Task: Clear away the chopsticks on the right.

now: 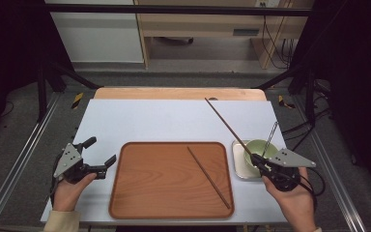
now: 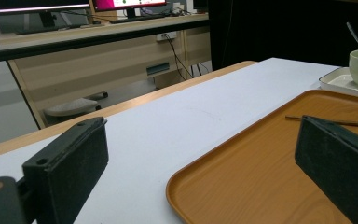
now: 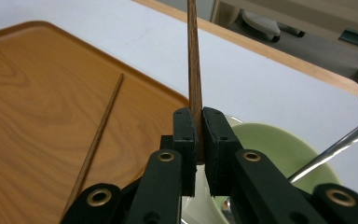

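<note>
A wooden tray [image 1: 149, 193] lies at the table's front centre, with one brown chopstick [image 1: 208, 177] resting diagonally on its right half; that chopstick [image 3: 95, 143] also lies on the tray [image 3: 32, 116] in the right gripper view. My right gripper [image 1: 257, 159] is shut on a second chopstick [image 1: 227, 123], which slants up and away to the far left over the table. Its jaws pinch the thick end of this chopstick [image 3: 194, 70]. My left gripper [image 1: 100, 153] is open and holds nothing, just left of the tray [image 2: 261, 186].
A pale green bowl [image 1: 257, 148] with a metal spoon [image 1: 270, 136] in it stands on a small white tray [image 1: 237, 164] right of the wooden tray. The white table top [image 1: 174, 118] stretches beyond. Dark frame posts flank the table.
</note>
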`<action>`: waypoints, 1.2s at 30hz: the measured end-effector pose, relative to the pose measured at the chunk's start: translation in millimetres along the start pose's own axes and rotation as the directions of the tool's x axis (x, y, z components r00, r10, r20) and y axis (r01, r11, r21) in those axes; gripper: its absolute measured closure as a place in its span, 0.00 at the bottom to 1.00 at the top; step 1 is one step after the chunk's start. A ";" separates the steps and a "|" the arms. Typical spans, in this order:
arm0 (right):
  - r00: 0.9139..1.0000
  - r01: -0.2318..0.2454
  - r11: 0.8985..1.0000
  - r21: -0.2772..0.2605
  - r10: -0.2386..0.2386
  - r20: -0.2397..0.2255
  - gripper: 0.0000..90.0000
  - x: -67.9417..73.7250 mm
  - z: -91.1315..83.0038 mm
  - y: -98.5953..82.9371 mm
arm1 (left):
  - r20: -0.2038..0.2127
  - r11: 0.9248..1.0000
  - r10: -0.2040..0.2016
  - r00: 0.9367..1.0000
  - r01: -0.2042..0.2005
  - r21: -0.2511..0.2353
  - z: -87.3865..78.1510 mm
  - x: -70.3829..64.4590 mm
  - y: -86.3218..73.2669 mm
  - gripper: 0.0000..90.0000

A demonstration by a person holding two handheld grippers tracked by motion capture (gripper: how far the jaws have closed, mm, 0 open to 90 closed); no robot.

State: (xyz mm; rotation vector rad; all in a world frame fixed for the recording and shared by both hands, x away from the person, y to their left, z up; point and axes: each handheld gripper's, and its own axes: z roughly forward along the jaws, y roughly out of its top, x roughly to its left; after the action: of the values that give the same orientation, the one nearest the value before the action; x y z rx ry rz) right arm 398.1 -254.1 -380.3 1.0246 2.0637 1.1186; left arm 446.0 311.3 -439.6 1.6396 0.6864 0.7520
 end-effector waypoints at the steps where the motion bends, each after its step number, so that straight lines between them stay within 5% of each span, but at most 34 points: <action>1: 1.000 0.002 1.000 0.005 -0.002 -0.003 0.94 1.7 1.4 -0.6 | -0.001 1.000 -0.001 1.000 0.001 -0.001 -0.1 0.1 0.1 0.03; 21: 0.997 0.018 0.997 0.076 -0.011 -0.081 0.94 27.0 21.1 -8.9 | 0.000 1.000 0.005 1.000 -0.005 0.001 -0.6 0.4 0.5 0.02; 36: 0.986 0.022 0.989 0.149 0.004 -0.167 0.94 60.8 36.2 -21.5 | -0.001 1.000 0.002 1.000 -0.002 -0.008 -0.6 0.0 1.7 0.02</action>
State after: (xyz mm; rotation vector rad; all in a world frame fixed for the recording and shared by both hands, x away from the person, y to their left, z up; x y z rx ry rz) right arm 385.2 -195.8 -423.9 1.0215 2.3139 1.0899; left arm 445.6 311.4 -437.9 1.6326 0.6816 0.7566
